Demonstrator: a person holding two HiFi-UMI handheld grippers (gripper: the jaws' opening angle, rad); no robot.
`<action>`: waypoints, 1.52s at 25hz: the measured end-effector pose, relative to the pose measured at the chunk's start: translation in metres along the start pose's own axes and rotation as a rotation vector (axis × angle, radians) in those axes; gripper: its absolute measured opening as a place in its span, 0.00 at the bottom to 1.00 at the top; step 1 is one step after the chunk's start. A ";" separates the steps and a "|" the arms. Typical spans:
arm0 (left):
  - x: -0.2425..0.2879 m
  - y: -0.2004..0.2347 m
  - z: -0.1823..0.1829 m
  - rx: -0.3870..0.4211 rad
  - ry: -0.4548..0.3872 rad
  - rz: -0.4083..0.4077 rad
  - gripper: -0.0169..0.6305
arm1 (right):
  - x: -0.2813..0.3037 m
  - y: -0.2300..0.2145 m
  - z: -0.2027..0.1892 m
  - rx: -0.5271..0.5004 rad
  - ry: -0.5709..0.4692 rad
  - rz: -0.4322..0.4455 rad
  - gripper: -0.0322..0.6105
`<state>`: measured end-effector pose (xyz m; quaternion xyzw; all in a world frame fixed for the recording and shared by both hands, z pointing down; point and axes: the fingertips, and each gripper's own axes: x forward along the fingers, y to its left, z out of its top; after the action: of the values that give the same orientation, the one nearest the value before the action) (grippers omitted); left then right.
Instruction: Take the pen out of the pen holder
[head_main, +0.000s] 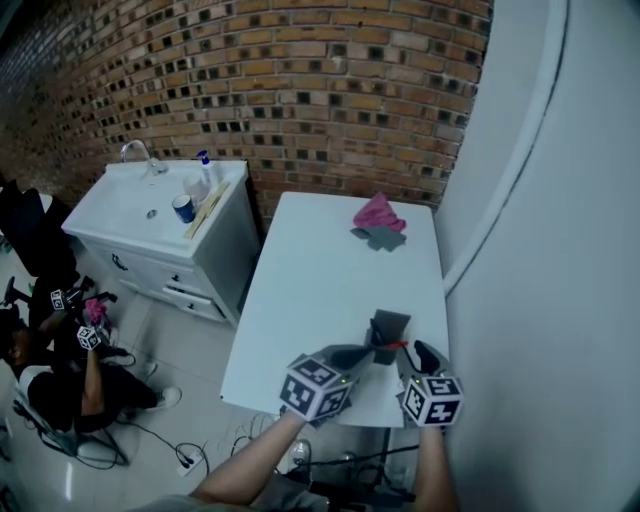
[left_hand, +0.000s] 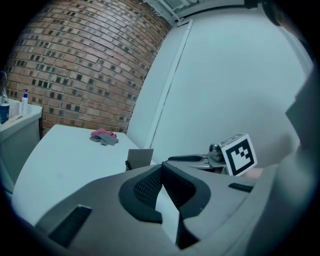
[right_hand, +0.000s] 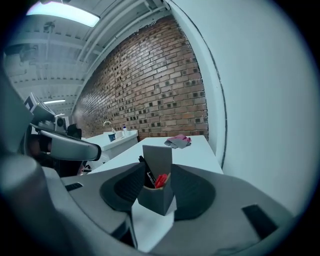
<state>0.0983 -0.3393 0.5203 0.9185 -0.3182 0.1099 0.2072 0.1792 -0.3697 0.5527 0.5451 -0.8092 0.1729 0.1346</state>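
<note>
A grey square pen holder (head_main: 388, 328) stands near the front right of the white table (head_main: 320, 290). In the right gripper view the pen holder (right_hand: 156, 192) shows a red pen (right_hand: 161, 180) and a black pen (right_hand: 148, 175) inside it. My right gripper (right_hand: 156, 170) is open, with the holder's base between its spread jaws and no pad seen pressing on it. My left gripper (left_hand: 162, 167) is shut with nothing in it. It hovers left of the holder (left_hand: 140, 158). In the head view the left gripper (head_main: 368, 354) and the right gripper (head_main: 412, 352) sit just before the holder.
A pink cloth (head_main: 378, 212) and a grey cloth (head_main: 382, 238) lie at the table's far end. A white wall (head_main: 540, 250) runs along the table's right side. A sink cabinet (head_main: 160, 215) stands to the left, and a person (head_main: 50, 385) sits on the floor nearby.
</note>
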 end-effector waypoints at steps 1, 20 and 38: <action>0.000 0.001 -0.001 0.000 0.003 0.001 0.04 | 0.005 -0.002 -0.004 -0.002 0.009 -0.004 0.29; -0.006 0.010 -0.011 -0.018 0.008 0.008 0.04 | 0.025 -0.001 -0.016 -0.034 0.027 -0.016 0.16; -0.045 -0.002 0.044 0.025 -0.121 0.005 0.04 | -0.056 0.036 0.089 -0.021 -0.239 0.064 0.16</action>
<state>0.0684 -0.3332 0.4658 0.9253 -0.3309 0.0587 0.1758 0.1642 -0.3483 0.4450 0.5345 -0.8381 0.1024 0.0372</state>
